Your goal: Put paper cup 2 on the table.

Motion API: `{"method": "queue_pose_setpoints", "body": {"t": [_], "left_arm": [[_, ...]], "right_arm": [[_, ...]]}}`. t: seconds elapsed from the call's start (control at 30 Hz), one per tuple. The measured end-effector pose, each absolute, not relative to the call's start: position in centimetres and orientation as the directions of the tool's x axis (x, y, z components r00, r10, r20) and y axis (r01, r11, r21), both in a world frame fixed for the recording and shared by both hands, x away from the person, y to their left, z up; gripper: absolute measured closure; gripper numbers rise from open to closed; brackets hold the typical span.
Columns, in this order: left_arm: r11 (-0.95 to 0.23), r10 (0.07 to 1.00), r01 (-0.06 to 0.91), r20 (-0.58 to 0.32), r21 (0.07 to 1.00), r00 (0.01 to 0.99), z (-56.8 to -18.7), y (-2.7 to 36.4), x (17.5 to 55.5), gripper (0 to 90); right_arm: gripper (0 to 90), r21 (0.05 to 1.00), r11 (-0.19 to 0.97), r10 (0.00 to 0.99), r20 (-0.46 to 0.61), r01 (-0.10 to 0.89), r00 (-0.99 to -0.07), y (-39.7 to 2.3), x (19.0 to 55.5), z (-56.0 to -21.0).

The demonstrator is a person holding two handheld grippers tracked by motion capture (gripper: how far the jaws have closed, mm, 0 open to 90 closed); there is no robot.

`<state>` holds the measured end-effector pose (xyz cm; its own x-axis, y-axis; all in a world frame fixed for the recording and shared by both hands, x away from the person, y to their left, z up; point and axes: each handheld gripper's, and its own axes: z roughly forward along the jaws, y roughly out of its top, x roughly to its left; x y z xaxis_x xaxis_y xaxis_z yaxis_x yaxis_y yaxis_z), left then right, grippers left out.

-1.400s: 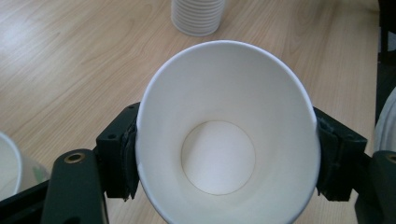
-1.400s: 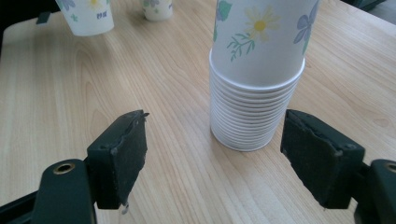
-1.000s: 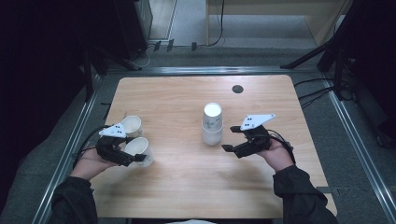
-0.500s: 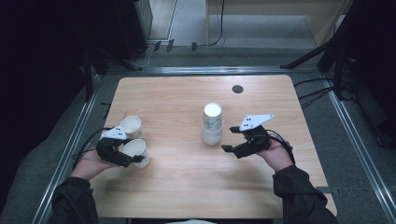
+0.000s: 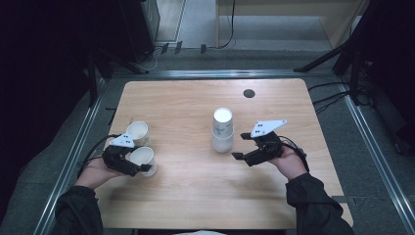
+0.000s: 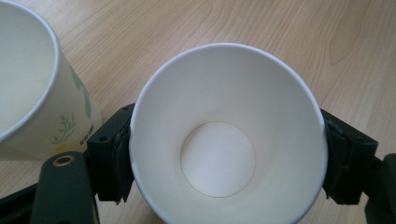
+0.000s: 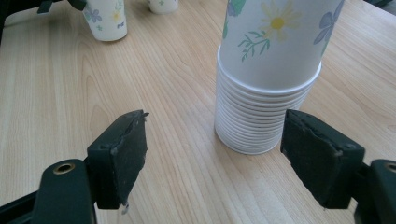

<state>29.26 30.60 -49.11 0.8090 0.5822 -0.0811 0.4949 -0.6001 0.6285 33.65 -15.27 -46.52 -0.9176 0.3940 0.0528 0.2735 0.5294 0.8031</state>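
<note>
Plenty of bare wood across the near middle and far half of the surface [image 5: 186,98]. Near the left edge: left gripper [image 5: 133,165] clamped on an upright paper cup [image 5: 143,157], with a second cup [image 5: 137,132] just beside it on the far side. Right of centre: a stack of cups [image 5: 222,129], upside down, right gripper [image 5: 243,147] spread apart just beside its base, not touching. Beyond the edges: grey floor [image 5: 342,112], metal rails, cables, dark room.
</note>
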Motion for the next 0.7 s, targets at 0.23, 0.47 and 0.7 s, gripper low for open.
{"method": "queue_pose_setpoints", "body": {"t": [0.23, 0.47, 0.7], "left_arm": [[-0.598, 0.583, 0.512, -0.104, 0.617, 0.806, -49.2, 30.59, 29.38, 18.8], [-0.591, 0.585, 0.52, -0.116, 0.616, 0.802, -49.1, 30.61, 29.41, 15.5], [-0.579, 0.574, 0.524, -0.144, 0.624, 0.806, -48.55, 30.73, 29.25, 14.8]], "right_arm": [[22.9, 0.803, 0.529, 0.395, 0.055, 0.276, -0.917, -15.3, 33.65, -46.51], [22.9, 0.801, 0.534, 0.39, 0.051, 0.271, -0.919, -15.23, 33.61, -46.52], [22.9, 0.801, 0.534, 0.39, 0.05, 0.27, -0.92, -15.24, 33.6, -46.5]]}}
